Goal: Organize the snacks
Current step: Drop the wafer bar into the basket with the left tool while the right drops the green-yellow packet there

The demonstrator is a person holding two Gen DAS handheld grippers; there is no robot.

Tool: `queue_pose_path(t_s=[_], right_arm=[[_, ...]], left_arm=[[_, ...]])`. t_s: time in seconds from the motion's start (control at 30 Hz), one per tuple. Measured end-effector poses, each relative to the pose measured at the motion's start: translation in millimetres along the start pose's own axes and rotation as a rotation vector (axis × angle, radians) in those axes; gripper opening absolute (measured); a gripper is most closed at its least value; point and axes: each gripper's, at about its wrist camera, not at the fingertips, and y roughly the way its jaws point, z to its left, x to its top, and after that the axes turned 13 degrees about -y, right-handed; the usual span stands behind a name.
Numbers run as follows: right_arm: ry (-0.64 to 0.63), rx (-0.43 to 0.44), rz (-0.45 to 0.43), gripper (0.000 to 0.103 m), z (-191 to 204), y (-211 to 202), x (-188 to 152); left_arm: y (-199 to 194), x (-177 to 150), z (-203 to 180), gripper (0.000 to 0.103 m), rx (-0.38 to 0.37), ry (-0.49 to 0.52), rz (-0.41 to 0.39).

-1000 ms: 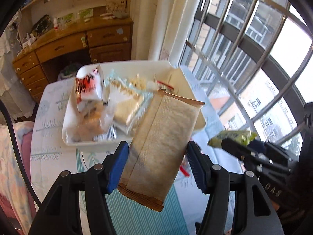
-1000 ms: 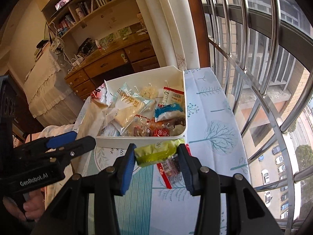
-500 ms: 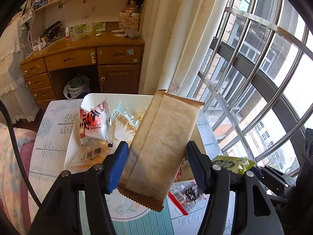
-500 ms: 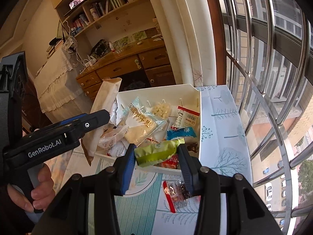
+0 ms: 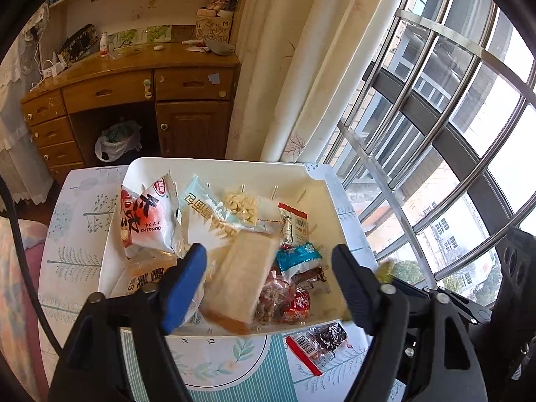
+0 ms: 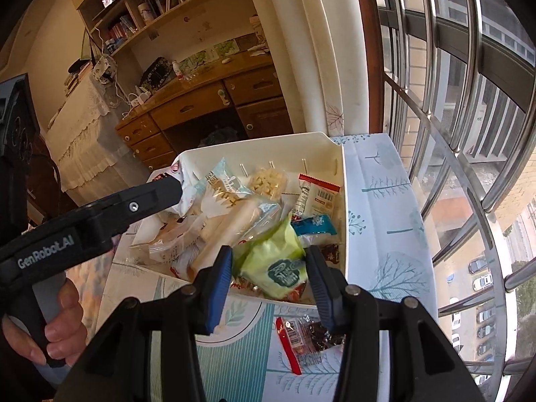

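Note:
A white bin (image 5: pixel 338 207) (image 6: pixel 345 201) holds several snack packets. My left gripper (image 5: pixel 268 279) is open above the bin's near side. The long tan packet (image 5: pixel 241 281) (image 6: pixel 231 224) is blurred between its jaws, touching neither, over the pile. My right gripper (image 6: pixel 268 279) is open over the bin's near right corner. The green packet (image 6: pixel 278 261) sits between its fingers, tilted; contact with the pads is not clear. A small clear packet with a red end (image 5: pixel 318 341) (image 6: pixel 301 335) lies on the table in front of the bin.
The table has a patterned cloth (image 6: pixel 385 217). A barred window (image 6: pixel 469 100) runs along the right, a curtain (image 5: pixel 294 67) behind the bin. A wooden desk (image 5: pixel 134 83) stands beyond. A hand (image 6: pixel 60 318) holds the left gripper's handle.
My left gripper has opened and let go of the tan packet, which now drops into the bin. My right gripper has widened over the bin and the green packet has tilted down.

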Motion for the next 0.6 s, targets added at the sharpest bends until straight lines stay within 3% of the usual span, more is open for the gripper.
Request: queue_pose_path(t_s=[0.23, 0.37, 0.6], right_arm=[[0.072, -0.055, 0.009, 0.047, 7, -2, -4], [0.112, -0.101, 0.006, 0.054, 16, -8, -8], [0.170, -0.168, -0.002, 0.054, 41, -20, -20]], left_arm=[[-10, 4, 23, 0.082, -0.021, -0.020, 0.035], [-24, 3, 37, 0.082, -0.041, -0.016, 0.051], [-55, -4, 57, 0.082, -0.083, 0.032, 0.069]])
